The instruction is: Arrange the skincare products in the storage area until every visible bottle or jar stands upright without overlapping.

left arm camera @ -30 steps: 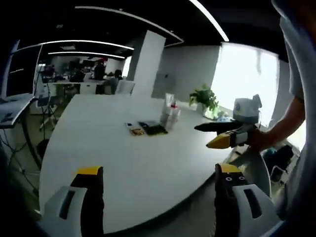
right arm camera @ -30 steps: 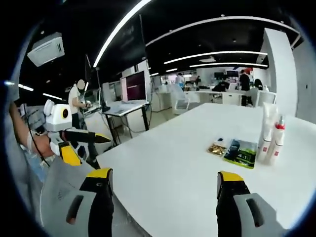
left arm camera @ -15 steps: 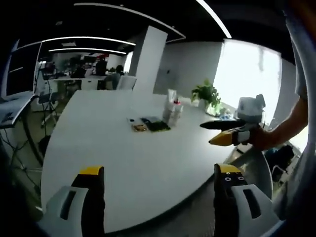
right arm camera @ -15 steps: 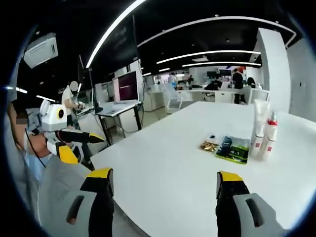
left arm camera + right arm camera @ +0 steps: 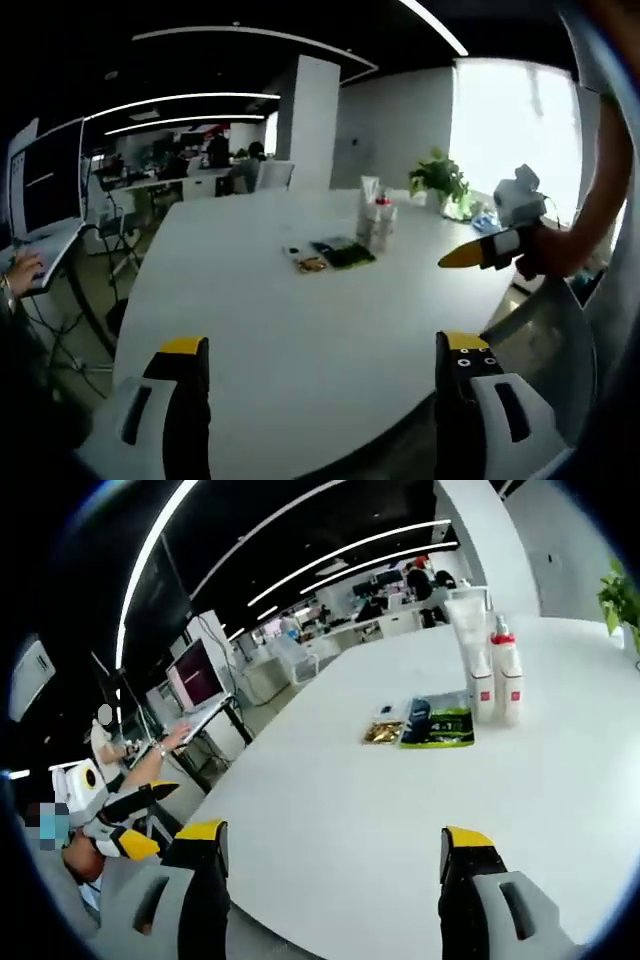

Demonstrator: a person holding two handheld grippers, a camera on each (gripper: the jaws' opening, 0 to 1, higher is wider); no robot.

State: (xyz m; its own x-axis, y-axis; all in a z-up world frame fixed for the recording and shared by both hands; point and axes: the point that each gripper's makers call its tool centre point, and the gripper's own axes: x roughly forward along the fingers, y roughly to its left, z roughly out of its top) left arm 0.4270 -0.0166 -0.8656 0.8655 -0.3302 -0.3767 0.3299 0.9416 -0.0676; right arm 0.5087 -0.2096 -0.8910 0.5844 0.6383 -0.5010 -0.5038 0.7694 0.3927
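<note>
On the white table (image 5: 250,300) stand a tall white tube (image 5: 368,208) and a white bottle with a red cap (image 5: 384,221), upright and close together. In the right gripper view the tube (image 5: 468,650) and the red-capped bottle (image 5: 506,677) stand at the far side. A green sachet (image 5: 439,726) and a small gold sachet (image 5: 384,732) lie flat beside them. My left gripper (image 5: 322,345) is open over the table's near edge, holding nothing. My right gripper (image 5: 333,835) is open too, well short of the products. A hand holds the right gripper (image 5: 492,248) at the table's right edge.
A potted plant (image 5: 441,178) stands at the table's far right by the window. A white pillar (image 5: 308,125), desks, chairs and monitors (image 5: 197,672) lie beyond the table. A person's hand rests on a desk (image 5: 22,268). The left gripper (image 5: 120,818) shows off the table's left edge.
Both cameras have shifted: the right gripper view has rolled and come closer to the products, and the left gripper view has panned. Both grippers stay open. The products have not moved.
</note>
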